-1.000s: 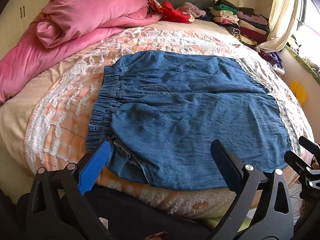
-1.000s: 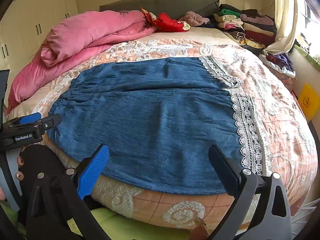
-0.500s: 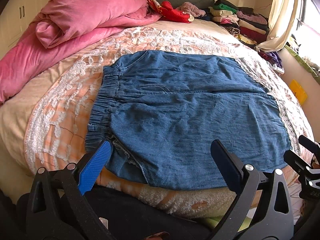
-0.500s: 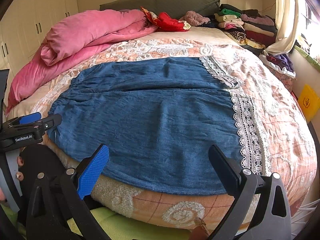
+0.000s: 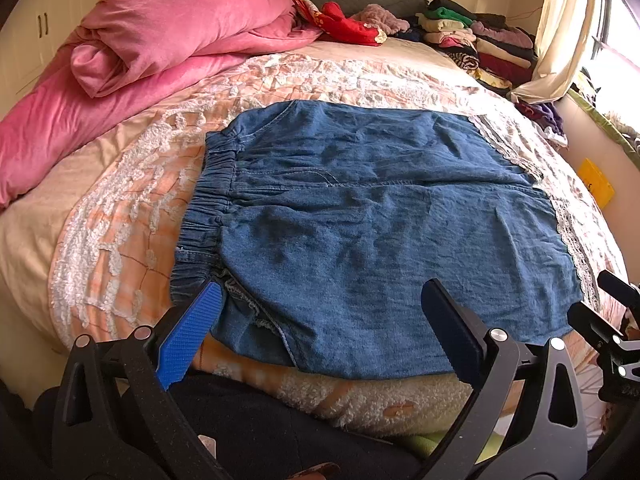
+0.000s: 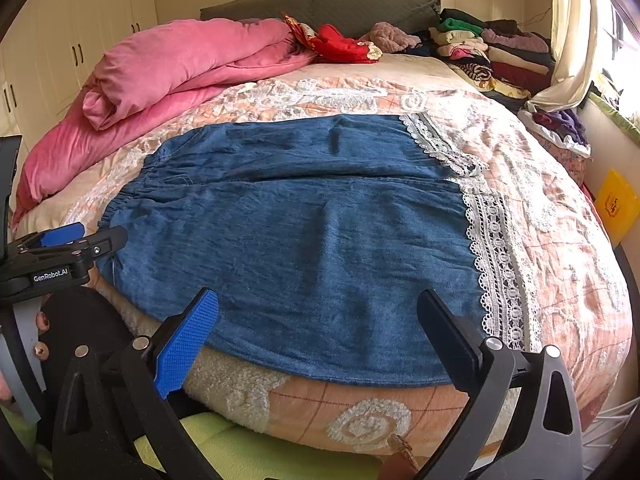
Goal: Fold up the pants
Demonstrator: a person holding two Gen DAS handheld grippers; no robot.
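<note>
Blue denim pants [image 5: 360, 220] [image 6: 304, 240] lie flat on the bed, folded into a wide rectangle. The elastic waistband [image 5: 208, 208] is at the left and a lace-trimmed hem [image 6: 496, 264] at the right. My left gripper [image 5: 320, 312] hovers open over the near left edge of the pants, close to the waistband corner, holding nothing. My right gripper [image 6: 320, 320] hovers open over the near right part of the pants, also holding nothing. Each gripper shows at the edge of the other's view, the left gripper's fingers [image 6: 64, 248] and the right gripper's fingers [image 5: 608, 320].
A rolled pink duvet [image 5: 160, 40] lies at the back left of the quilted bedspread [image 5: 120, 200]. Red cloth [image 5: 348, 28] and stacks of folded clothes [image 5: 480, 44] sit by the headboard. A curtain [image 5: 556, 40] hangs at the right and a yellow object [image 5: 596, 184] lies below it.
Nothing has visibly changed apart from a very slight shift of both views. Both grippers stay open above the near edge of the pants.
</note>
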